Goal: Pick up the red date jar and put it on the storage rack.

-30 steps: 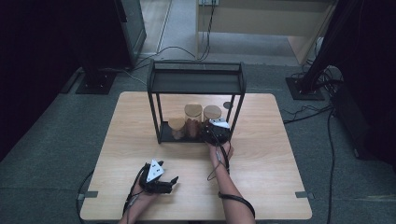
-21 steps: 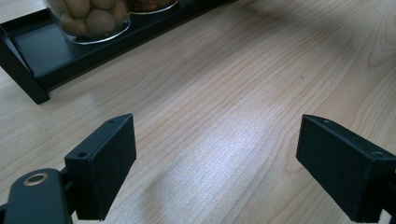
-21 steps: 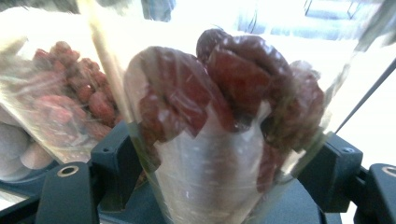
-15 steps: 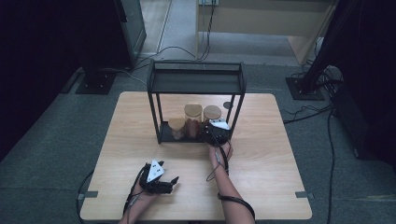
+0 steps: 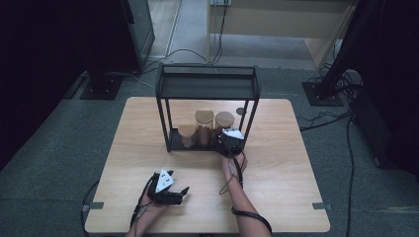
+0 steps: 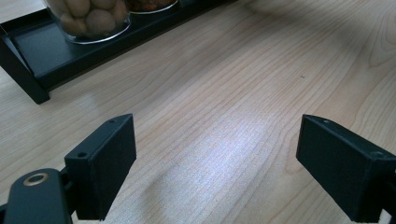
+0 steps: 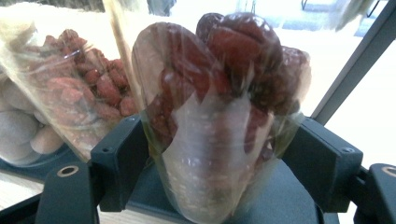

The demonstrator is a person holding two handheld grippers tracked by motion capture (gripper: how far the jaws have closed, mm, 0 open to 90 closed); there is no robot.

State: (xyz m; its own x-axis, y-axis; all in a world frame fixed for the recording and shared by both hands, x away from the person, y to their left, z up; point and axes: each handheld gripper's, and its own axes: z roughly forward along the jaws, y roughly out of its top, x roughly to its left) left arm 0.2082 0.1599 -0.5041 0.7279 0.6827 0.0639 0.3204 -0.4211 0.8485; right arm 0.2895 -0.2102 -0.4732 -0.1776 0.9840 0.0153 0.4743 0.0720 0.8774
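Glass and dark fruit sit right between the jaws of our right gripper (image 7: 219,163): we have it reaching into the lower shelf of the black metal rack (image 5: 207,82) and the jar of red dates (image 7: 219,116) stands squarely between the two black pads. Both pads lie against the glass wall low on the jar, so we judge the grip as closed on it, taken near the base because the rack's upper shelf leaves little room to come in from above. In the high view our right gripper (image 5: 228,143) is at the rack's front right corner, where this jar (image 5: 224,122) stands at the right end of a row of three cork-lidded jars. Just beside it is the jar of smaller red berries (image 7: 79,79), and beyond that the jar of pale round nuts (image 6: 88,16); they stand close together, which is why we approach from the open front rather than the side, so as not to knock the neighbours

Our left gripper (image 5: 168,190) rests low over the bare wooden table (image 5: 276,197), well apart from the rack. Its jaws stand wide with nothing between them but wood grain, as the left gripper view shows. We keep it parked there, out of the right arm's path, ready to steady or receive the jar once it clears the frame. The jar has not yet left its shelf, as far as we can judge
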